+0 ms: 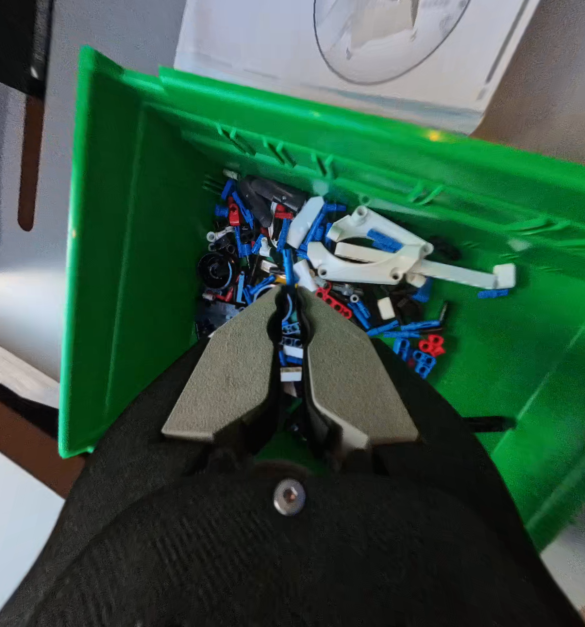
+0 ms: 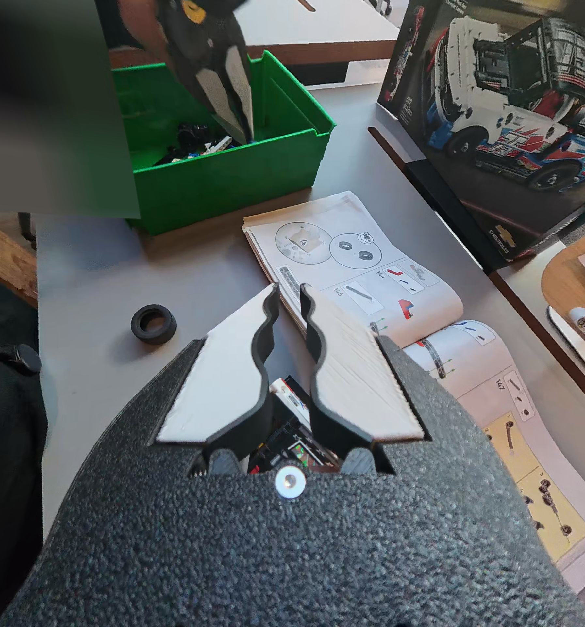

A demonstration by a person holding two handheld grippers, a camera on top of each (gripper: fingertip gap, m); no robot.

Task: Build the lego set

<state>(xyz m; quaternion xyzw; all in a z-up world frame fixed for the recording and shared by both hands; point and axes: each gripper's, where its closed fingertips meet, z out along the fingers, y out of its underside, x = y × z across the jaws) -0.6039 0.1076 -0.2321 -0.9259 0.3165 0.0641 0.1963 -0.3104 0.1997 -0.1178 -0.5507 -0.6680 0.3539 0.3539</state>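
Note:
My left gripper (image 1: 288, 288) reaches down into the green bin (image 1: 114, 271), over a pile of loose blue, black, red and white lego parts. Its fingers are shut on a thin blue pin (image 1: 287, 264) that sticks out beyond the tips. It also shows in the right wrist view (image 2: 242, 135), pointing down into the bin (image 2: 223, 183). My right gripper (image 2: 289, 288) hovers over the grey table at the edge of the open instruction booklet (image 2: 352, 271). Its fingers stand apart with nothing between the tips. A black and white lego assembly (image 2: 291, 424) shows beneath the fingers, through the gap.
A large white frame piece (image 1: 369, 251) lies in the bin to the right of my left fingertips. A loose black tyre (image 2: 153, 324) lies on the table to the left of my right gripper. The set's box (image 2: 505, 118) stands at the back right. A wooden board (image 2: 573, 281) lies at the right edge.

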